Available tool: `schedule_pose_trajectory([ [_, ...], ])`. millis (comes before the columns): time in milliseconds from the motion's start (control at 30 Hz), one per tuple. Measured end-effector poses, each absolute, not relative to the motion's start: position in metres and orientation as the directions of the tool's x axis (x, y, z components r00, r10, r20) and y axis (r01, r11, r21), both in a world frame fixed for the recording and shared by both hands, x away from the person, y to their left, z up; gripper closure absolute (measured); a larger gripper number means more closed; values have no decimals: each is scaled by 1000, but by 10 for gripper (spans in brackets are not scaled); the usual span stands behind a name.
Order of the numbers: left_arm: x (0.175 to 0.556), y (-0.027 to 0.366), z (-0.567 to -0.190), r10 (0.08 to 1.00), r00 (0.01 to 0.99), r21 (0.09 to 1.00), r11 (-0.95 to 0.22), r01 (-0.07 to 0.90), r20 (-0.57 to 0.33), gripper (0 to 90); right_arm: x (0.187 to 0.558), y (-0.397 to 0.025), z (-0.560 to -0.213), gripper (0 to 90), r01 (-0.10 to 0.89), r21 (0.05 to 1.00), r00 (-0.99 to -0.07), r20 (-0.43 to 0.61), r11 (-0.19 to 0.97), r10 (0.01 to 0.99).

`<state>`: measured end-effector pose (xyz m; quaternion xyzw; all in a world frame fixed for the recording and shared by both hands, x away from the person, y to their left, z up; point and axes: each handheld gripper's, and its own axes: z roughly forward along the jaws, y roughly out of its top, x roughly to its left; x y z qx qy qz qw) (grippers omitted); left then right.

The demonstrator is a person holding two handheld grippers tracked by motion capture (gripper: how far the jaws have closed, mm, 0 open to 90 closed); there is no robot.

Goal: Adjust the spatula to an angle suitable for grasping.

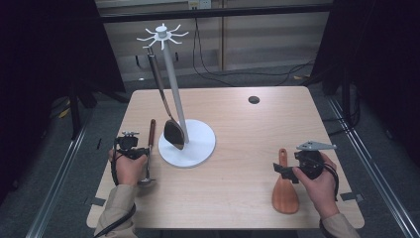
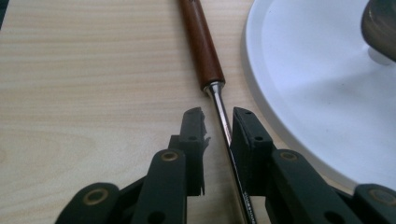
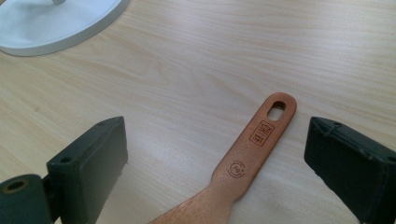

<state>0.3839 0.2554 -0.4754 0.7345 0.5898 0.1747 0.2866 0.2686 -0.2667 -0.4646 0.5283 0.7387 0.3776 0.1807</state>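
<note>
the left gripper (image 2: 215, 128) sits low over the desk (image 1: 237, 124) near its left edge, its jaws narrowed around the thin steel shank of a utensil (image 2: 219, 105) with a dark wooden handle. a sliver of gap shows on one side, so the jaws straddle the shank without clamping it. the utensil lies flat, just beside the white round base of the hanging rack (image 1: 187, 144), handle pointing toward the far edge. another ladle (image 1: 173, 133) already hangs from one of the rack's top hooks, its bowl down by the base.

to do this pick well, i'd judge the jaws should close squarely on the shank just below the wooden handle, where it is round and slippery, so a firm centred pinch matters. the lift should go straight up, keeping clear of the rack's base rim.

the right gripper (image 3: 215, 158) is wide open, hovering over the handle end of a wooden rice paddle (image 3: 252, 149) near the desk's front right corner. the paddle lies between the jaws, untouched, its hanging hole toward the far edge.

in the high view the left hand (image 1: 130, 166) wraps its gripper with the forearm coming from the front edge, wrist roughly straight. the right hand (image 1: 319, 181) holds its gripper angled inward toward the paddle.
</note>
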Motion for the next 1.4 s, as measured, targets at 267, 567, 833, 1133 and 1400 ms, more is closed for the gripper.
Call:
schedule_pose_trajectory([
  [267,391,249,-486,959,280,579,-202,790,-48,704,268,-267,-465,57,644,748,-378,129,160,917],
  [567,388,247,-484,957,283,553,-203,808,-63,791,269,-268,-466,56,646,747,-375,130,159,918],
  [833,372,253,-482,955,288,546,-206,812,-68,792,278,-256,-465,57,639,748,-402,125,180,907],
  [1133,350,258,-479,947,316,521,-241,819,-59,794,292,-234,-465,57,626,748,-458,122,222,881],
  [1400,337,254,-478,938,341,501,-268,823,-58,797,299,-223,-465,57,619,748,-482,120,240,868],
])
